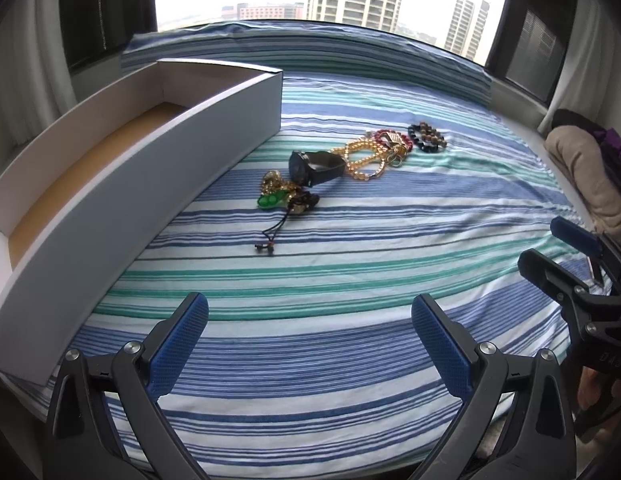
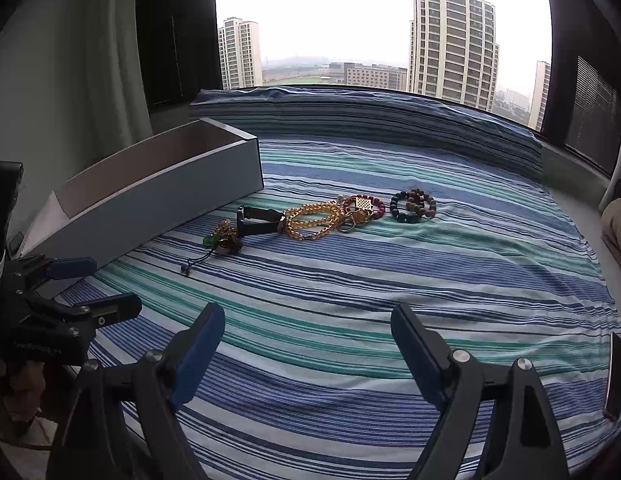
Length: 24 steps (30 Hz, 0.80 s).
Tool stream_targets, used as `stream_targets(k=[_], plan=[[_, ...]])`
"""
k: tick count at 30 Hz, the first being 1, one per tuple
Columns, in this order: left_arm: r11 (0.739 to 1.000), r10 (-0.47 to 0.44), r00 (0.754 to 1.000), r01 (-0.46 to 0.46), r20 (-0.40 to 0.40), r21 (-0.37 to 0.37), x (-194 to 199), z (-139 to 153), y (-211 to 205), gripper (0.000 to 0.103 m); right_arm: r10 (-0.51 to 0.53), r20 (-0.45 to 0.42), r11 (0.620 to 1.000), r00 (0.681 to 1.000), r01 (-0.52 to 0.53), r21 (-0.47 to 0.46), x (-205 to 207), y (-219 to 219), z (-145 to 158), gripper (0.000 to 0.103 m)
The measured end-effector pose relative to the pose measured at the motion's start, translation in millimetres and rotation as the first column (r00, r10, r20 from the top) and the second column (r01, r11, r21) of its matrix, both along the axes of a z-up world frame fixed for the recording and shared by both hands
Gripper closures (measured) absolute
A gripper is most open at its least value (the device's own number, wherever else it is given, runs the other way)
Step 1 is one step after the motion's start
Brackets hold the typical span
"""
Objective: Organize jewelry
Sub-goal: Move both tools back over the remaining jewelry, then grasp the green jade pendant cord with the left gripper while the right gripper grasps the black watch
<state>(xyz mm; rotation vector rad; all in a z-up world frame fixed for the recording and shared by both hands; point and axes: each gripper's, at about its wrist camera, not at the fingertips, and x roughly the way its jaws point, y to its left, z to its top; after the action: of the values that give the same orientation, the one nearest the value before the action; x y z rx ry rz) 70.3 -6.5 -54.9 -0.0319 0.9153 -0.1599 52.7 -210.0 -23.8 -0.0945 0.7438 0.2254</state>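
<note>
A row of jewelry lies on the blue, green and white striped bedsheet (image 1: 350, 280): a green-beaded charm with dark cord (image 1: 284, 198), a black watch (image 1: 314, 166), an amber bead strand (image 1: 360, 158), a red bead bracelet (image 1: 392, 140) and a dark bead bracelet (image 1: 427, 138). A long white open-topped cardboard box (image 1: 150, 168) stands just left of the row. The left gripper (image 1: 310, 344) and right gripper (image 2: 308, 354) hover near, jaws open and empty.

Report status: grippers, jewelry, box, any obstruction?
Left gripper and right gripper open, empty, hovering over the striped sheet. Jewelry in a row beside the box, none visible inside. Nothing blocking.
</note>
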Motion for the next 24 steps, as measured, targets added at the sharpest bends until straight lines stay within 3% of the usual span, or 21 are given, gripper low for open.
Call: stream_targets(k=[10,17,20,22,24], plan=[[1.0,-0.002,1.0,0.001,-0.028,-0.025,31.0,-9.9,17.4,0.002,0.026,-0.061,1.0,0.998,-0.026,0.006,5.1,11.0,-12.8,0.016],[0.987,-0.162,0.983,0.162,-0.091,-0.013,103.5,-45.3,0.3,0.003,0.016,-0.102,1.0,0.995,-0.014,0.024,10.6,5.2,-23.0,0.016],[0.985,-0.171,0.979,0.173,-0.109,0.01,125.9,-61.8,-5.9,0.025,0.005,-0.109,1.0,0.994,-0.002,0.027,11.9,0.1,-24.7,0.016],[0.985,-0.169,0.977,0.172,-0.131,0.013,135.4,-70.7,-8.3,0.044,-0.002,-0.115,0.999,0.993,0.006,0.032,12.5,-3.8,-26.1,0.016],[0.987,-0.157,0.979,0.16,-0.126,0.014,139.1,-73.3,-8.2,0.053,-0.01,-0.123,0.999,0.992,0.014,0.032,13.5,-7.5,-29.0,0.016]])
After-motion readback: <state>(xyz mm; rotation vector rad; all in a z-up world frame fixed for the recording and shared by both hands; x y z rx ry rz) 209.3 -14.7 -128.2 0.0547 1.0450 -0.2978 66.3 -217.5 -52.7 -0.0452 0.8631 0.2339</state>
